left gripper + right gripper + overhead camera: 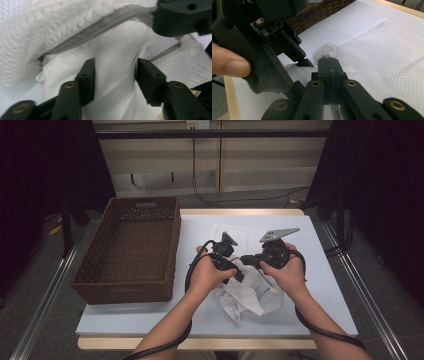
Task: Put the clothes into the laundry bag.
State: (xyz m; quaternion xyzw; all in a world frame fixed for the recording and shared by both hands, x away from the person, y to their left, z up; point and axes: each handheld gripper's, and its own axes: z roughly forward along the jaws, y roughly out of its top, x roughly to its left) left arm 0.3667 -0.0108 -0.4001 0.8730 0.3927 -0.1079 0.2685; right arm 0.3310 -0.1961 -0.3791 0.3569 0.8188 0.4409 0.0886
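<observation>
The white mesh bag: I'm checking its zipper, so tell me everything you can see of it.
The white mesh bag lies crumpled on the table by both hands. It looks like soft netting with a grey zipper along its opening, white cloth inside. The right claw is shut on its edge; the left claw stands open around the cloth.

Both forearms are bare, no sleeves. Each black left tool [239, 276] and right tool [243, 260] has brass-coloured pivot pins on its jaw links, a thick black cable trailing back, and a grey three-cornered plate on top.
</observation>
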